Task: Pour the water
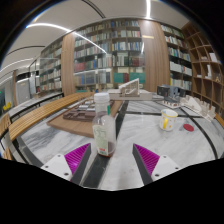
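Observation:
A clear plastic bottle point(103, 135) with a white label stands upright on the pale marbled table point(130, 135), just ahead of my fingers and nearer the left one. A small clear cup point(168, 121) with something yellow and pink in it stands farther off, to the right beyond the right finger. My gripper point(113, 160) is open, its magenta pads spread wide apart, and holds nothing. The bottle is apart from both pads.
A wooden tray or board point(88, 114) lies on the table behind the bottle. Small items point(170, 97) stand at the far right of the table. Tall bookshelves point(110, 50) fill the back wall. A wooden bench top point(35, 110) runs along the left.

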The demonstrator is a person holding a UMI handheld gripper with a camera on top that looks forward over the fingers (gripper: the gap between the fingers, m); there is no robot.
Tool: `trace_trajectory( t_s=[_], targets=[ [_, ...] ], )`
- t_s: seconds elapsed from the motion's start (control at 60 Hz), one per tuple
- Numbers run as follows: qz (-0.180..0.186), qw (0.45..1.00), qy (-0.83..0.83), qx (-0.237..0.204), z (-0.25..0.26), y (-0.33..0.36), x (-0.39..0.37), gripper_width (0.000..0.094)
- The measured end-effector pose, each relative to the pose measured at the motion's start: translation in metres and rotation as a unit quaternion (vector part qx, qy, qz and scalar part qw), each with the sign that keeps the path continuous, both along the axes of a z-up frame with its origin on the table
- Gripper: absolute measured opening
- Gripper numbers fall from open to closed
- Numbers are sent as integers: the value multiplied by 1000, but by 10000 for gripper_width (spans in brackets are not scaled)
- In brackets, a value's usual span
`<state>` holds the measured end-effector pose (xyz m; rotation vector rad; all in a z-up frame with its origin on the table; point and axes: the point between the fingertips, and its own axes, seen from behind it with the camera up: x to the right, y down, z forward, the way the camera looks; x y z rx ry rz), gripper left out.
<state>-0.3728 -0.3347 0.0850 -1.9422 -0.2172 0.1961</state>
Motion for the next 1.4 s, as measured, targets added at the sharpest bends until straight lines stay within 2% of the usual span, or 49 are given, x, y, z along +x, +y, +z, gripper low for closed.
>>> trace_trajectory(
  t_s=[0.217,0.35,0.383,0.4,0.533,0.667,0.8,0.95,1.05,1.15,1.217,1.3,1.4],
  targets=[
    [-31,999,-7,37,-9,77,-43,829],
    [-53,996,-25,64,-12,106,-51,670],
    [-60,995,-33,72,-11,111,-49,608],
    [-64,994,-37,75,-9,114,-45,533],
    [-70,994,-28,82,-8,117,-45,448],
    [-45,994,-28,99,3,110,-49,399],
    [-17,992,33,124,50,105,-53,398],
    [10,971,220,92,121,122,-46,398],
    [37,924,375,64,180,143,-24,397],
    [64,851,521,29,214,170,-2,395],
    [86,776,625,-5,244,173,14,396],
    [104,661,742,-47,247,203,48,392],
    [89,540,833,-76,233,231,94,394]
  ],
)
